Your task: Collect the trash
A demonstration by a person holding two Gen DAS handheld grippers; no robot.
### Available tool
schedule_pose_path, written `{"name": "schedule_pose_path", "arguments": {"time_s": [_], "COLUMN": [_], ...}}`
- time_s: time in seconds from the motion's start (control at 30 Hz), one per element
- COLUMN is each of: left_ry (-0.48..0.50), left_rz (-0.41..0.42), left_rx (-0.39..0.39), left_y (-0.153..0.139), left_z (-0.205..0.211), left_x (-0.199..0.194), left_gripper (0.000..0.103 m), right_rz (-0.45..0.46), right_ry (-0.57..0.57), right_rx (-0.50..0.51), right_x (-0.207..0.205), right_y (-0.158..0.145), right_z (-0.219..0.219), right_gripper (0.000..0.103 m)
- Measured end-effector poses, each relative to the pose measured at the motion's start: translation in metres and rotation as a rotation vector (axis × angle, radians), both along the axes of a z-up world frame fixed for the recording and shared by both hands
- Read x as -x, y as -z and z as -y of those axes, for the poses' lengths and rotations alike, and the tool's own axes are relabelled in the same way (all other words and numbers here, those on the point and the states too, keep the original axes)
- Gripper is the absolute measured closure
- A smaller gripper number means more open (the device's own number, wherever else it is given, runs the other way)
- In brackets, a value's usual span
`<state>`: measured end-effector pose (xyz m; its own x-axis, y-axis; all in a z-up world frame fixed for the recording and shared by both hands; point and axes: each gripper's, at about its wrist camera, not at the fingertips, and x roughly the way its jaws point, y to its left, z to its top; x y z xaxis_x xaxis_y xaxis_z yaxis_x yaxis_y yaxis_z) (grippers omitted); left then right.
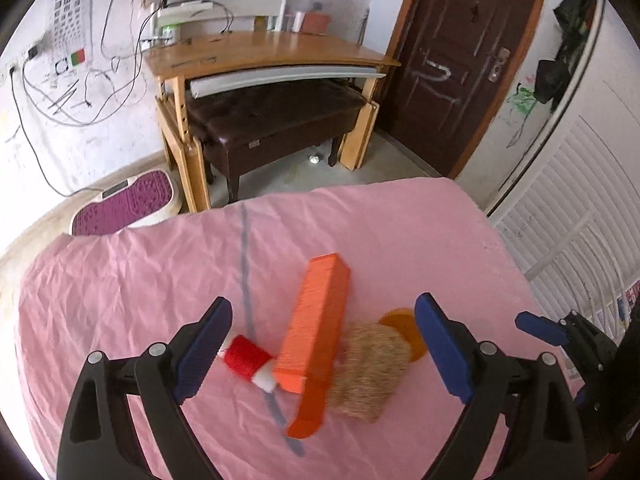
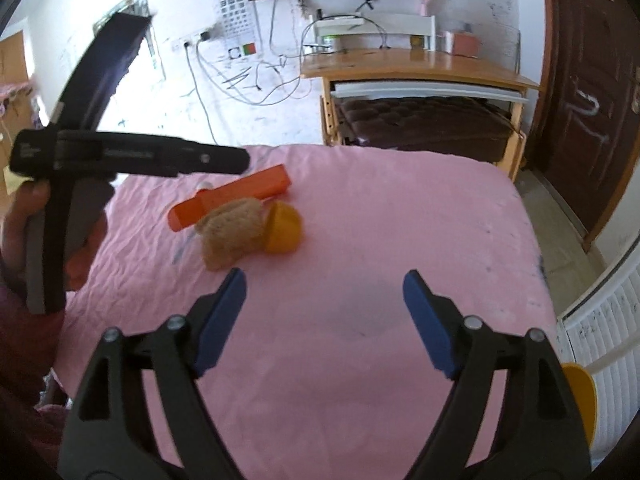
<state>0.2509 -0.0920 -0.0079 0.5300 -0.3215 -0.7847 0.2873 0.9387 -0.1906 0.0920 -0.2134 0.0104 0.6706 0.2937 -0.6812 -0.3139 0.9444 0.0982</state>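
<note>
On the pink sheet [image 1: 120,280] lies an open orange carton [image 1: 316,332], also in the right wrist view [image 2: 240,196]. A red and white wrapper [image 1: 250,360] lies at its left. A tan fibrous wad [image 1: 368,368] and an orange round lid [image 1: 404,332] lie at its right; both show in the right wrist view, the wad [image 2: 232,232] and the lid [image 2: 284,228]. My left gripper [image 1: 324,344] is open, its jaws wide on either side of the pile, just above it. My right gripper [image 2: 324,312] is open and empty over bare sheet, nearer than the pile.
A wooden desk [image 1: 264,56] with a dark bench [image 1: 272,120] under it stands beyond the bed. A brown door [image 1: 460,60] is at the right, a white radiator [image 1: 568,208] beside the bed. A yellow round thing [image 2: 580,404] sits at the bed's right edge.
</note>
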Motion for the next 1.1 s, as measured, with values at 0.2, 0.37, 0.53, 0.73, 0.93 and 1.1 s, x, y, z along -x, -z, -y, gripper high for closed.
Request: {"name": "schedule_pose_path", "arguments": {"time_s": [0.2, 0.37, 0.53, 0.73, 0.93, 1.1], "left_ry": [0.018, 0.058, 0.078, 0.019, -0.012, -0.011], "left_rz": [0.000, -0.013, -0.029, -0.042, -0.042, -0.038], "left_rx": [-0.051, -0.124, -0.147, -0.110, -0.109, -0.109], "left_y": [0.015, 0.024, 0.036, 0.037, 0.039, 0.039], "left_z": [0.003, 0.021, 0.027, 0.003, -0.008, -0.008], "left_x": [-0.018, -0.031, -0.032, -0.039, -0.036, -0.034], "left_gripper": [0.017, 0.056, 0.084, 0.085, 0.085, 0.085], "right_rz": [-0.007, -0.018, -0.023, -0.033, -0.050, -0.076], "right_ry": [-0.019, -0.018, -0.005, 0.026, 0.075, 0.122], "right_rx": [0.017, 0.039, 0.041, 0.007, -0.009, -0.028], "right_x": [-0.011, -0.021, -0.031, -0.044, -0.060, -0.068], "right_y": [-0.001, 0.000, 0.000, -0.001, 0.001, 0.005], "right_z": [-0.019, -0.028, -0.033, -0.036, -0.034, -0.025], "right_gripper": [0.025, 0.025, 0.025, 0.019, 0.019, 0.034]}}
